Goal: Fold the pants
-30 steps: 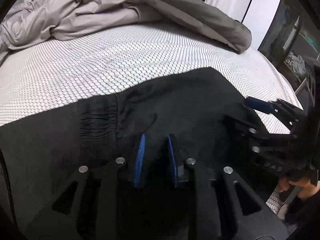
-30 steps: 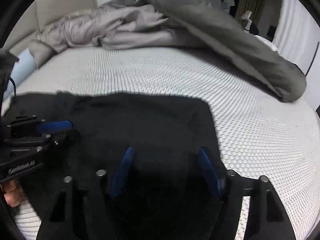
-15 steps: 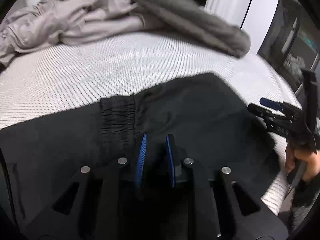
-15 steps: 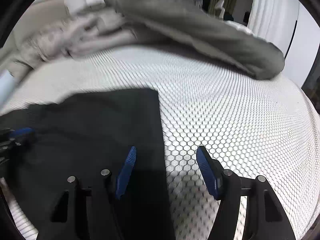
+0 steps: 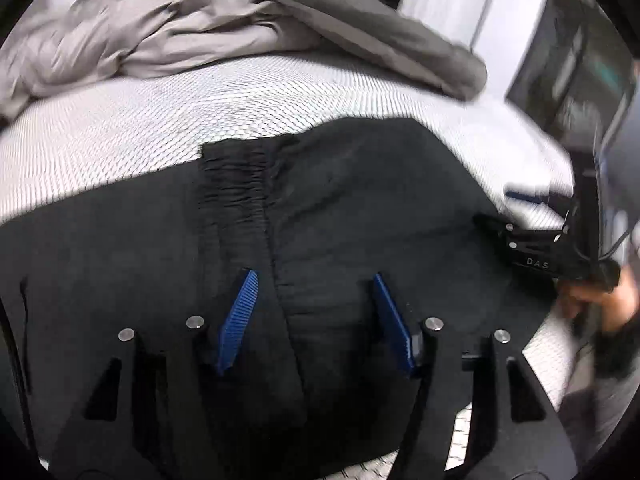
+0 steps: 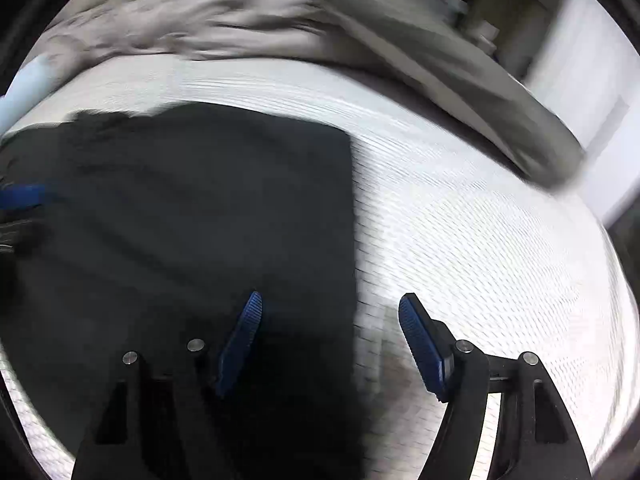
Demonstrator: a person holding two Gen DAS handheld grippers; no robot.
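Observation:
Black pants (image 5: 360,208) lie folded flat on the white mesh-patterned bed, with the gathered elastic waistband (image 5: 236,184) showing on top. My left gripper (image 5: 314,300) is open just above the pants near the waistband, holding nothing. My right gripper (image 6: 328,320) is open over the pants' right edge (image 6: 352,216), one finger over cloth and one over bare mattress. The right gripper also shows in the left wrist view (image 5: 532,248) at the pants' right side. The pants fill the left half of the right wrist view (image 6: 192,208).
A rumpled grey duvet (image 5: 208,28) is heaped along the far side of the bed (image 5: 120,136) and also shows in the right wrist view (image 6: 360,32). The bed's right edge drops off beside dark furniture (image 5: 580,64). A pale blue pillow (image 6: 24,92) lies at the far left.
My left gripper has opened and let go of the pants, which now lie folded. My right gripper, open throughout, has shifted right to the pants' edge and drawn back.

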